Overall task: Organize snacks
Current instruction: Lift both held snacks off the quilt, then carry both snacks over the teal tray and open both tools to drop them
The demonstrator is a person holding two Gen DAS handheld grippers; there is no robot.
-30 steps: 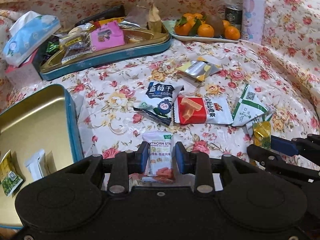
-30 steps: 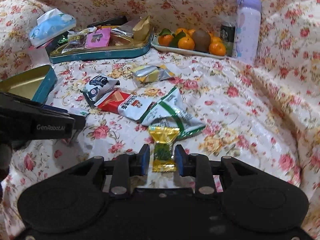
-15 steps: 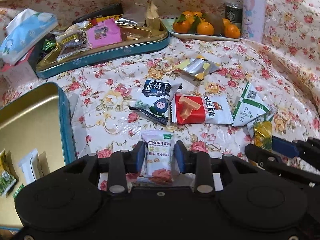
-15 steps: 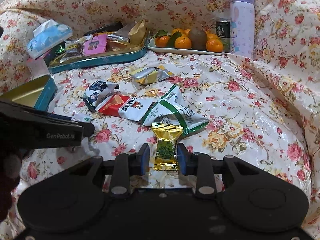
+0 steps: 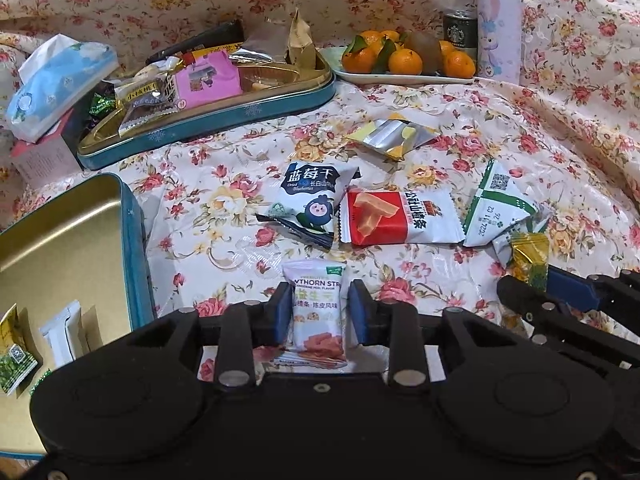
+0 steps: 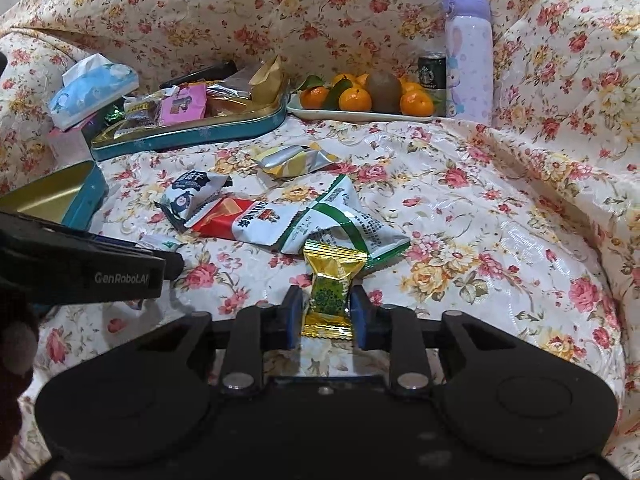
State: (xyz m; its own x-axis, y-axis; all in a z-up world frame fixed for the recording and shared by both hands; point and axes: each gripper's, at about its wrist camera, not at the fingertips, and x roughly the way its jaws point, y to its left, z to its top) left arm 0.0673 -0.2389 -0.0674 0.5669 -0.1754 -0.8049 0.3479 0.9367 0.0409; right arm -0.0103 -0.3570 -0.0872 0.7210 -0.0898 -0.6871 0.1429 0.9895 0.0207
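My left gripper (image 5: 318, 312) is shut on a white hawthorn strip packet (image 5: 317, 312) just above the floral cloth. My right gripper (image 6: 326, 316) is shut on a gold and green candy (image 6: 330, 292), which also shows in the left wrist view (image 5: 528, 258). On the cloth lie a blueberry packet (image 5: 310, 200), a red and white hawthorn packet (image 5: 400, 218), a green and white triangular packet (image 5: 498, 210) and a silver and yellow packet (image 5: 390, 138). An open teal tin (image 5: 134, 240) at the left holds a few snacks.
A teal tin lid (image 5: 224, 120) full of snacks sits at the back left beside a tissue pack (image 5: 56, 84). A plate of oranges (image 5: 400, 74), a can (image 5: 460, 34) and a lilac bottle (image 5: 498, 24) stand at the back right.
Both grippers have risen and drawn back a little with their snacks held. The loose packets have not moved.
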